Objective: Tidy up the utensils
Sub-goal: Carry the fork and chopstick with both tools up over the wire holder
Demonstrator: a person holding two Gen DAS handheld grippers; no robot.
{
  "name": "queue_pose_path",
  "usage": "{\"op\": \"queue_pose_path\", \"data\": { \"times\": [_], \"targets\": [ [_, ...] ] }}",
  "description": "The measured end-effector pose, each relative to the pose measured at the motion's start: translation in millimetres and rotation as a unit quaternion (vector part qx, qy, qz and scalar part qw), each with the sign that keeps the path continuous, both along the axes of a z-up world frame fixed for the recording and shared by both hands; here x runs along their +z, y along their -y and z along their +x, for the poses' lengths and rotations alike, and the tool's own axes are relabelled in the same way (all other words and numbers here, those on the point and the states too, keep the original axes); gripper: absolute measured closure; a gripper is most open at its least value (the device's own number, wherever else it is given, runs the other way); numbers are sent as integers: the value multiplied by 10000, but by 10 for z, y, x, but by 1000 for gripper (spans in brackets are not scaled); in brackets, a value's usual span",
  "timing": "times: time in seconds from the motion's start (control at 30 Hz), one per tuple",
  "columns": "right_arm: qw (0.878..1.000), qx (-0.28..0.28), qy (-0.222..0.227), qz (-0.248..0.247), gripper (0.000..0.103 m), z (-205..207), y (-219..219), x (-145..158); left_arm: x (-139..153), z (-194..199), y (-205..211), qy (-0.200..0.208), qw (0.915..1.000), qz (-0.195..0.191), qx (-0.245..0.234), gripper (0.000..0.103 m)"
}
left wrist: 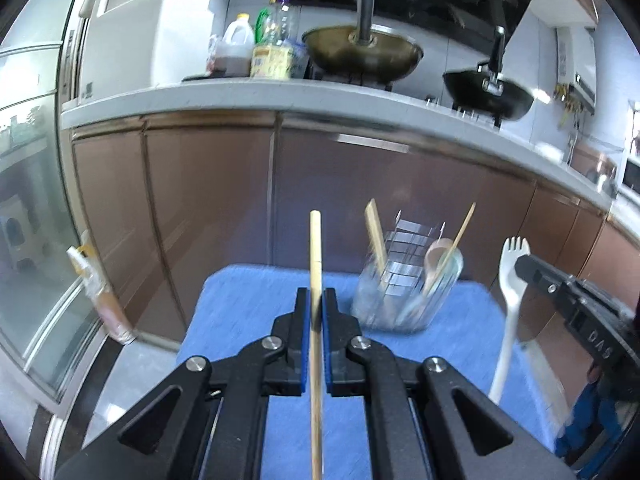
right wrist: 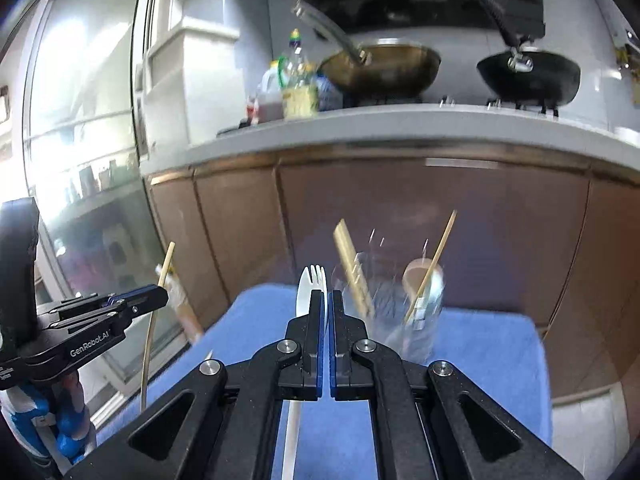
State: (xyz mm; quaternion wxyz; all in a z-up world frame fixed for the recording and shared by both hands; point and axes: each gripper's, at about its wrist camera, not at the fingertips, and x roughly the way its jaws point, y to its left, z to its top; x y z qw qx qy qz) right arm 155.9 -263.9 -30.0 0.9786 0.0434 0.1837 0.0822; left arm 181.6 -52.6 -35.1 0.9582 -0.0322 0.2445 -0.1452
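The left gripper (left wrist: pixel 316 300) is clamping a long pale wooden chopstick (left wrist: pixel 315 248) between its blue-padded jaws, which are closed tight on the stick so that it is running up past the tips and down between the black arms. The right gripper (right wrist: pixel 328 300) is pinching a white plastic spork (right wrist: pixel 310 288) in the same way, its jaws nearly meeting, with the tines poking up just left of the tips and the handle trailing down beneath the linkage. In the left wrist view the spork (left wrist: pixel 510 304) is hanging upright from the right gripper (left wrist: pixel 532 270) at the right edge. Both are hovering above a table covered with a blue cloth (left wrist: pixel 248 312). A clear plastic utensil holder with a wire-grid insert (left wrist: pixel 404 284) is standing at the far side of the cloth, already containing a flat wooden stick (left wrist: pixel 376 236), a thin bamboo stick (left wrist: pixel 460 236) and a pale spoon (left wrist: pixel 436 256). Beyond the table, brown cabinet doors (left wrist: pixel 360 192) are running under a grey kitchen counter (left wrist: pixel 248 94), which is carrying 2 woks (left wrist: pixel 362 54) and several bottles (left wrist: pixel 272 48).
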Motion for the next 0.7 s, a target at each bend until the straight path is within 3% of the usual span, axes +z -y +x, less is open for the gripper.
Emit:
{"op": "queue_pose_path", "data": {
  "times": [0.37, 0.53, 0.7],
  "targets": [
    [9935, -492, 1029, 71, 101, 623, 353, 564, 676, 820, 488, 448, 9934, -964, -431, 98],
    [9880, -672, 1388, -124, 101, 963, 390, 664, 774, 1207, 727, 613, 9896, -1210, -481, 98],
    [9815, -893, 1669, -288, 101, 1188, 438, 589, 674, 1562, 906, 790, 9850, -1481, -402, 98]
  ]
}}
